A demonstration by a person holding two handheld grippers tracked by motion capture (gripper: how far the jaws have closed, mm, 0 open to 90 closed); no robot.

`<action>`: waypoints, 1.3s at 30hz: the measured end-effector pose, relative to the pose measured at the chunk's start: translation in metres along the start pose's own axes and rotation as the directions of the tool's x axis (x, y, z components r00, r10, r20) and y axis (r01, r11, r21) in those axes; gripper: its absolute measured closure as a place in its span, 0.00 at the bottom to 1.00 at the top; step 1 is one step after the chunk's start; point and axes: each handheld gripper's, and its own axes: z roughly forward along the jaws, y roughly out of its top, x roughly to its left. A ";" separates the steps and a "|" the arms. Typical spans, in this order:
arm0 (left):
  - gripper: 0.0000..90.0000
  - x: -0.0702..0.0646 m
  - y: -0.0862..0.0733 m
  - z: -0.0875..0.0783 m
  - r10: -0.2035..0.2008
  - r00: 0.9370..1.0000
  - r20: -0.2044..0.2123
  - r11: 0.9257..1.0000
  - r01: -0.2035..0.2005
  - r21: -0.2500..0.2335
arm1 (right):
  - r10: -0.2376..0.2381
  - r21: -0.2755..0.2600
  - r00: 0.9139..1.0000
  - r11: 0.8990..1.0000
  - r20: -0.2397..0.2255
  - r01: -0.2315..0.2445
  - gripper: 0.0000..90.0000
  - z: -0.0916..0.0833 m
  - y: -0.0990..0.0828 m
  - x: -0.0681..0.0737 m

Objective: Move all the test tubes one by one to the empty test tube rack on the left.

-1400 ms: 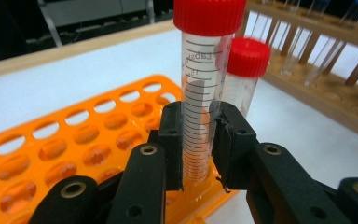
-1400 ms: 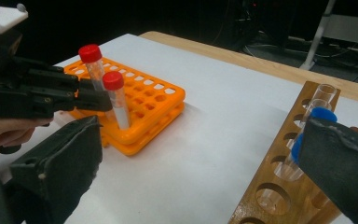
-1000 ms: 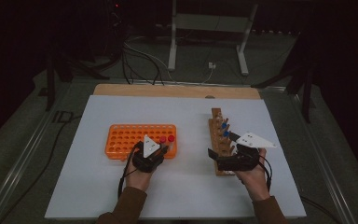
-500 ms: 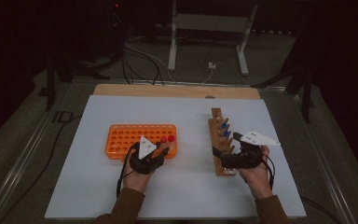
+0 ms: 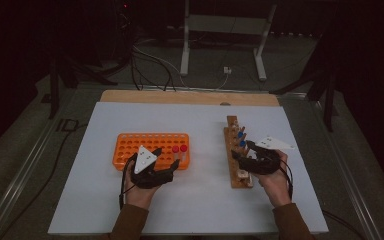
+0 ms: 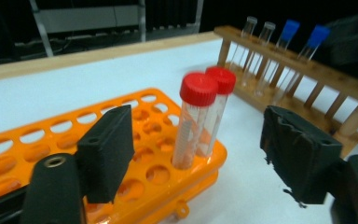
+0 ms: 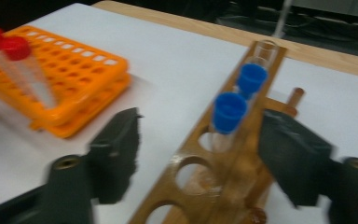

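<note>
The left gripper hangs over the near right corner of the orange tube rack, its jaws having just been opening; they stand apart and released, with the two red-capped tubes between them but untouched in the left gripper view. Both tubes stand upright in neighbouring holes at the rack's right end, long axes vertical, caps up, side by side and nearly touching. The orange rack lies flat on the white table with its long side running left to right. The right gripper sits over the wooden tube rack, which runs lengthwise away from the person. Its jaws have just been closing and straddle the rack's near end, not pressing anything. Ahead of them, two blue-capped tubes stand upright, caps up, one behind the other.
</note>
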 end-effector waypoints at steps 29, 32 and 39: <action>0.01 0.005 0.006 -0.006 -0.051 0.999 -0.006 0.998 0.051 -0.033 | -0.001 -0.038 0.998 0.999 0.059 0.003 0.86 0.008 0.006 -0.007; 0.01 0.004 0.006 -0.007 -0.056 0.998 -0.011 0.998 0.056 -0.036 | -0.005 -0.053 0.998 0.999 0.060 0.008 0.86 0.003 0.009 -0.007; 0.01 -0.001 0.011 -0.009 -0.033 0.999 -0.006 0.998 0.032 -0.049 | -0.024 -0.113 0.999 0.993 0.049 0.029 0.86 -0.016 0.024 -0.003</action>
